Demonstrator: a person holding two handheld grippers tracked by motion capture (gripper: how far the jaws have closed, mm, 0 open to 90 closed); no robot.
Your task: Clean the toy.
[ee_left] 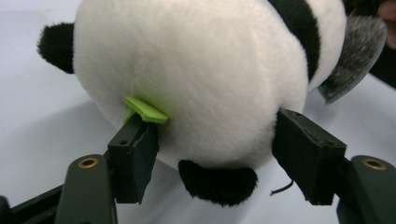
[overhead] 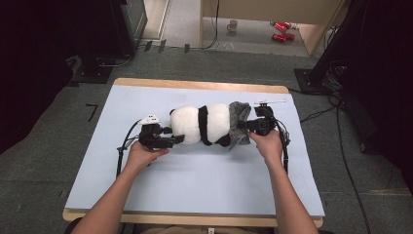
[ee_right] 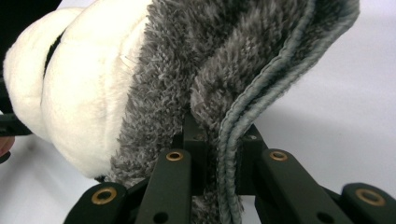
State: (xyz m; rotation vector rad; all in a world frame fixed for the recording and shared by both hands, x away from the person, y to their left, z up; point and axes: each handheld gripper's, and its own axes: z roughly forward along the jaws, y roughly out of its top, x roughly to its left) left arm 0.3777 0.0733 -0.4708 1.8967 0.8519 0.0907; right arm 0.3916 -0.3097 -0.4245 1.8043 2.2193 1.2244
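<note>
Panda plush (overhead: 199, 124) lies on its side across the middle of the pale blue table (overhead: 195, 185), and a fuzzy grey garment (overhead: 238, 124) is bunched over the end nearest the right hand. Right gripper (ee_right: 219, 149) has its jaws clamped tight on the garment's stitched edge, pinching the hem between the pads, you can see the ribbed seam running straight down between them. Over on the other end, the left gripper (ee_left: 215, 140) stands well open, jaws straddling the round white body; the left pad is up against a small green tag (ee_left: 145, 110) and the right one just brushes the fur, so I read that as a loose bracket, not a real hold. Here's the worry: if the right hand hauls on that hem now, the toy looks free to slide along the table with it, since nothing really pins it. The thin hem could also slip out of the pinch, or the fabric could snag on a black limb and bunch up.
</note>
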